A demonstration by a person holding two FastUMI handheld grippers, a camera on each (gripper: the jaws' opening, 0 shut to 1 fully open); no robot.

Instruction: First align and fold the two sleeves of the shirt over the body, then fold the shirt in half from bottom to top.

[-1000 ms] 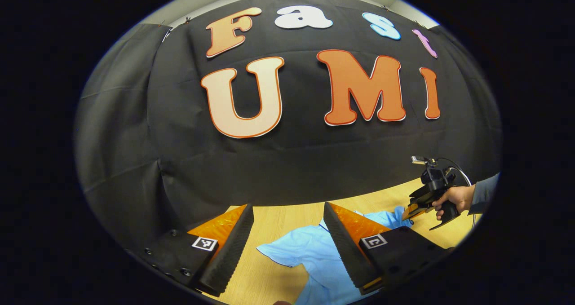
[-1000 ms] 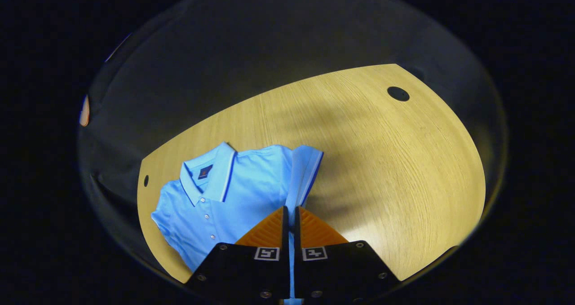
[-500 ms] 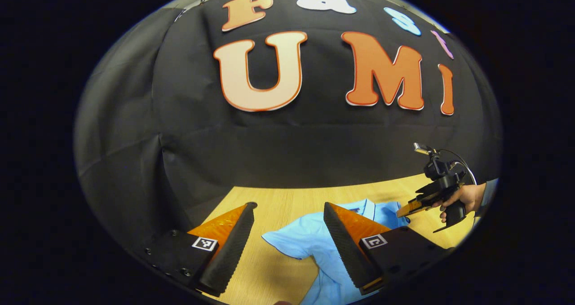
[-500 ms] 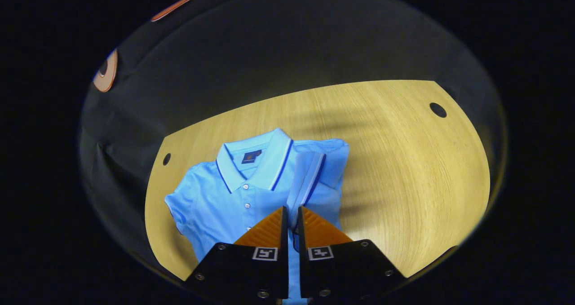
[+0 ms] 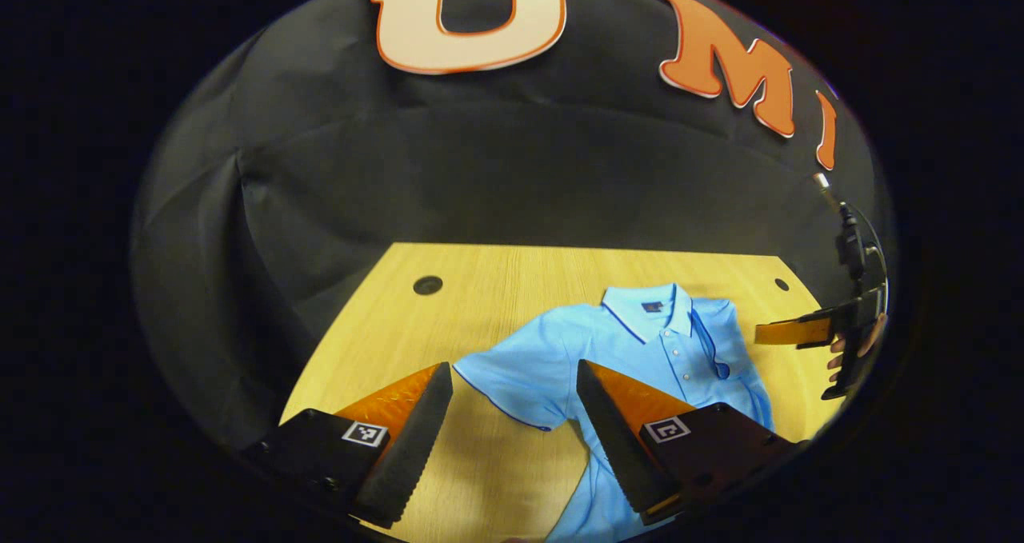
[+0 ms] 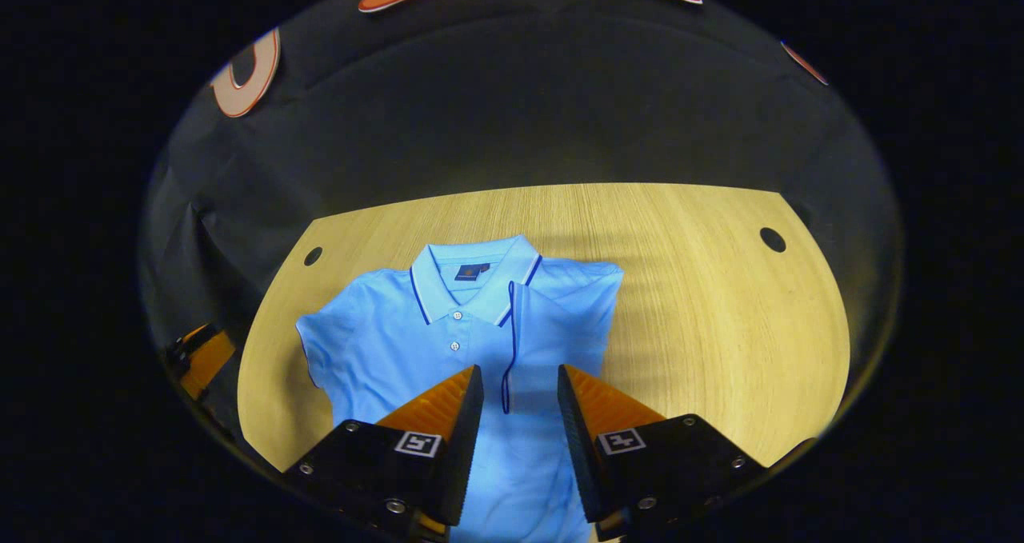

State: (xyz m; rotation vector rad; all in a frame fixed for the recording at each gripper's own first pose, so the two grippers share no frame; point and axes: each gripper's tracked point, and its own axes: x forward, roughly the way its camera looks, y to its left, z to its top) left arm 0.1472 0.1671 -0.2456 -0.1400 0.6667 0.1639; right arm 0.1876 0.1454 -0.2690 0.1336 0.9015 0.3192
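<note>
A light blue polo shirt (image 6: 400, 343) lies face up on the wooden table (image 6: 704, 327), collar toward the far wall. One sleeve (image 6: 552, 327) lies folded over the chest, its dark trim running down the middle. My right gripper (image 6: 518, 391) hovers open just above that folded sleeve, holding nothing. The other sleeve (image 5: 512, 379) is spread flat on the table. Just short of it my left gripper (image 5: 512, 415) stands open and empty. Past the shirt (image 5: 664, 343) at the far right is the right gripper (image 5: 792, 333), held by a hand (image 5: 852, 351).
The table (image 5: 480, 287) has small round holes (image 5: 428, 285) near its far corners, with another hole (image 6: 772, 239) to the shirt's right. Black cloth walls close in behind and at the sides. The left gripper (image 6: 204, 359) peeks in at the left edge.
My right gripper has opened and let go of the sleeve, which now lies folded over the chest. The left gripper has tipped down toward the table and the spread sleeve.
</note>
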